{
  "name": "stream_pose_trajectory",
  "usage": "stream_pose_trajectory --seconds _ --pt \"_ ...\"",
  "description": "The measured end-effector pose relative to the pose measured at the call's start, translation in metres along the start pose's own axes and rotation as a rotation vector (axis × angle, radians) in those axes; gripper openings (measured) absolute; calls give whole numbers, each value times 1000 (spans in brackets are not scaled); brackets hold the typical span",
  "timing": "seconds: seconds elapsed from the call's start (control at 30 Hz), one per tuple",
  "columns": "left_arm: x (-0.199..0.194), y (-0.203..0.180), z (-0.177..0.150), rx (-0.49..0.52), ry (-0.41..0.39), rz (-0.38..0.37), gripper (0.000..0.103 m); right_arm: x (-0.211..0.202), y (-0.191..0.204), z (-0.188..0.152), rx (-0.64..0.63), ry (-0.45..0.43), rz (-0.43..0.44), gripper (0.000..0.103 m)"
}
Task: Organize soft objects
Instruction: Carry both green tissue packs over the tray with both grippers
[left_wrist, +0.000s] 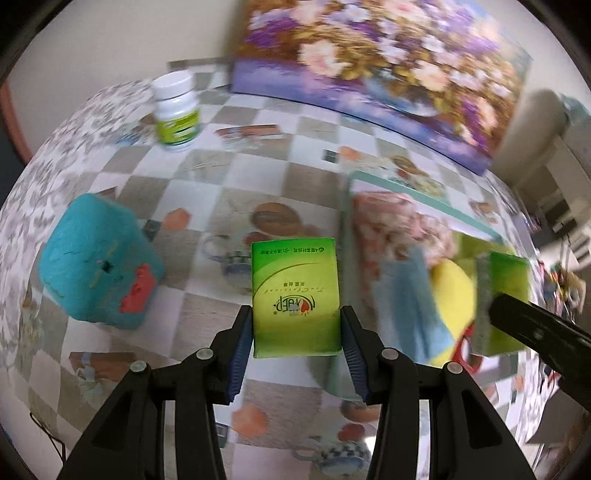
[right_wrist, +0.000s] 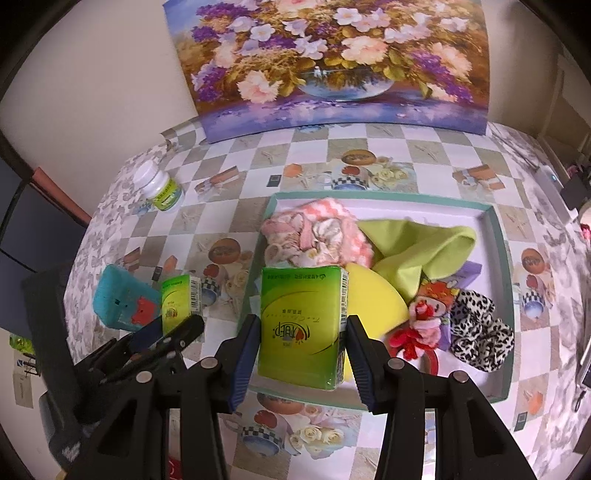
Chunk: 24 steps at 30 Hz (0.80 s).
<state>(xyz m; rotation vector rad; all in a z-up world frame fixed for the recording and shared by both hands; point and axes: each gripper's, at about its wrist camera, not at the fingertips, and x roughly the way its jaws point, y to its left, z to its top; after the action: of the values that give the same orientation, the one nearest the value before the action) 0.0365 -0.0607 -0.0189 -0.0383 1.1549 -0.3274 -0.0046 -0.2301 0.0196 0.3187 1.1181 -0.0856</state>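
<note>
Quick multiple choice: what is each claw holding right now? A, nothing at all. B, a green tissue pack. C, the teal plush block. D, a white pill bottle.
B: the left claw grips a green tissue pack, and the right claw grips another green tissue pack over the tray; the bottle and teal block sit on the table.

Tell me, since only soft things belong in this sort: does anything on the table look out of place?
The white pill bottle at the table's far left corner stands out: it is rigid, and it stands upright well apart from the tray. The teal sponge block also lies outside the tray, tipped on its side.
</note>
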Motion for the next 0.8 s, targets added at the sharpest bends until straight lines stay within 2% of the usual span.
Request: stream_pose_trajectory --seconds 0.27,0.43,0.8 --pt "2 -39 -12 138 9 -71 48 7 -28 -10 68 30 -37 49" --pt "7 -52 -15 188 17 -81 48 19 -54 -16 137 82 -74 49" --pt "14 -83 -16 282 3 -102 48 30 -81 -19 207 122 -73 50"
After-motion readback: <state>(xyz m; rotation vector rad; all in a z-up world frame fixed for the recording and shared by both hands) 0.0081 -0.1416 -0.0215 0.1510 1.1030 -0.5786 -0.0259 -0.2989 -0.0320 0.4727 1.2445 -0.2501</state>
